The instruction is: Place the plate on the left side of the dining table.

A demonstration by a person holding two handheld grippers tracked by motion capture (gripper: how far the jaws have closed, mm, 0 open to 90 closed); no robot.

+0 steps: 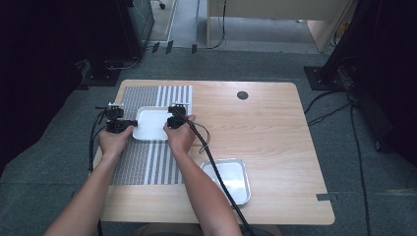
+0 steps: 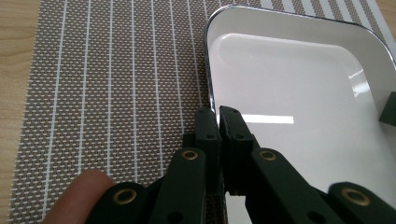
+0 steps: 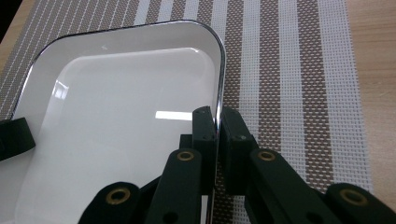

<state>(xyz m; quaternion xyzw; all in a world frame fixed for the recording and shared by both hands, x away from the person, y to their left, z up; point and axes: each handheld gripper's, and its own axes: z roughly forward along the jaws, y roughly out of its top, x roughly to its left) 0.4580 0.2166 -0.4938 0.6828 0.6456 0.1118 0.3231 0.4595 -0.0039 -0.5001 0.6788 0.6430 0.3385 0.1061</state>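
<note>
White enamel tray (image 1: 151, 124) is pinched at opposite rims, the left gripper (image 2: 218, 122) and right gripper (image 3: 217, 122) each clamped on an edge so it stays level. It sits on a striped woven placemat (image 1: 142, 162); a metal tray (image 1: 242, 183) lies nearby.

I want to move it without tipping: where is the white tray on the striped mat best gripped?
By the thin raised rim of the white tray, one gripper on each opposite side edge, as the left gripper and right gripper clamp it now; the shallow, flat shape probably stays level that way.

Black left gripper (image 2: 218, 122), brass rivets; bare forearms.
</note>
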